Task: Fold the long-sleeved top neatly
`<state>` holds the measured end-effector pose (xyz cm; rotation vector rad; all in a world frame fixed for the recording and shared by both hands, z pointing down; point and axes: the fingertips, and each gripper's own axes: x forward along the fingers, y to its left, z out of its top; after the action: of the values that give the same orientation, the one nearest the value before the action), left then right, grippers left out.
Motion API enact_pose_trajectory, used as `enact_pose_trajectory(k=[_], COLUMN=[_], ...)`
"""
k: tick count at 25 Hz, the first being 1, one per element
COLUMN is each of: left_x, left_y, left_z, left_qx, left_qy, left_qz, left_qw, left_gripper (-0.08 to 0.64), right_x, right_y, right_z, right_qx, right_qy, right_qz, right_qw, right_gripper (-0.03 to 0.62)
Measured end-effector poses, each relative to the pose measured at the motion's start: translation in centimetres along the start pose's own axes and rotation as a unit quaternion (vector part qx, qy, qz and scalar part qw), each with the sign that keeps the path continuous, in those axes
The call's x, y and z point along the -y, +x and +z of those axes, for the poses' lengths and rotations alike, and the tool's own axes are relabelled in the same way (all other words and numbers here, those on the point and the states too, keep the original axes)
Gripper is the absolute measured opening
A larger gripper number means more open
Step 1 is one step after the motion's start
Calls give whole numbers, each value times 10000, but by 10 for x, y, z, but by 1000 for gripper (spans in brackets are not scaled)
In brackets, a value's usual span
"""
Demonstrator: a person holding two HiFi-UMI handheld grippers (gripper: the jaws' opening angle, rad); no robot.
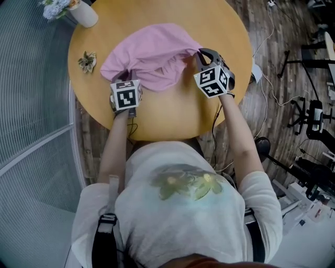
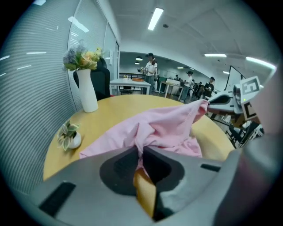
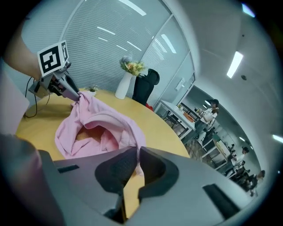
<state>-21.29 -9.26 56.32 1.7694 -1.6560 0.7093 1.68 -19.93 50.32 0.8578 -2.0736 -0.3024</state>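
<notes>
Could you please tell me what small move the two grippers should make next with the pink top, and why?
Probably draw the left gripper and right gripper apart to spread the garment flat: each pinches a fold of the pink long-sleeved fabric top, which lies bunched on the round wooden table.

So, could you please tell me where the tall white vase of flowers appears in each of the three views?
Head view: the tall white ceramic vase sits in the top left corner.
Left gripper view: the vase stands left of centre, in the upper half.
Right gripper view: the vase stands just left of centre, in the upper half.
Shared landmark: the crumpled pink long-sleeved top on the round wooden table.
</notes>
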Motion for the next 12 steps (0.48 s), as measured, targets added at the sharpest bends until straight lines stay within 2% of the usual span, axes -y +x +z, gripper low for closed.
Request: enact_pose_trajectory(k=[7,12], left_x=[-25,-34], left_y=[-36,-53], left_z=[58,93], left_qx=[725,1105], left_qy=[281,556], left_qz=[232,275], left_qw=[9967,9919], left_gripper=[35,35], right_x=[31,52], right_y=[-28,-52], right_z=[24,41], right_qx=[335,531], right_qy=[672,892], right_qz=[-394,-697], right_qw=[9964,9922], right_gripper=[35,35])
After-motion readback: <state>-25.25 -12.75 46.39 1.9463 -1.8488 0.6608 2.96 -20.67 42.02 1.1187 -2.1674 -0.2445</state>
